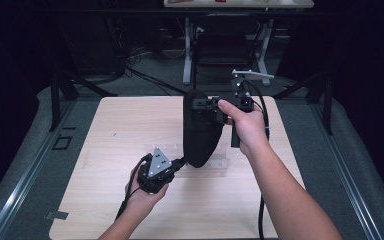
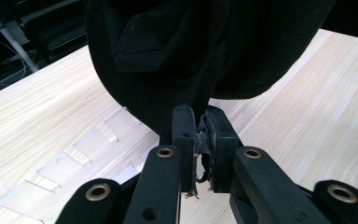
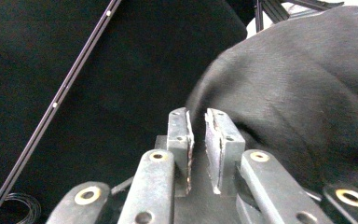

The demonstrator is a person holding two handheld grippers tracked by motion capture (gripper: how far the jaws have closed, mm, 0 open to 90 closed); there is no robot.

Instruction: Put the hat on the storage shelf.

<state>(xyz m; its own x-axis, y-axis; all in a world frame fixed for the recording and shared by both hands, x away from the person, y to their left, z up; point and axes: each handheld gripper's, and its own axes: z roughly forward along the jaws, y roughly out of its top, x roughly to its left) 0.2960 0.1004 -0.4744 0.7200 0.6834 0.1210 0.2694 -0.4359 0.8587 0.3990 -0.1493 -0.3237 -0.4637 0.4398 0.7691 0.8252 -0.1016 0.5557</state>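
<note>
A black fabric item hangs upright over the light wooden table, its rounded lower end near the surface. At its lower tip my left gripper is shut on a fold of the cloth; in the left gripper view the pads pinch a thin edge of it at the gripper. My right gripper is at the item's top end. In the right gripper view its jaws stand a little apart with a narrow bare gap, and the dark fabric bulges just to their right.
A clear plastic rack with slots lies flat on the table under the fabric, also seen in the left gripper view. Behind the table stand a dark chair and a white desk frame. Black stand legs flank the table.
</note>
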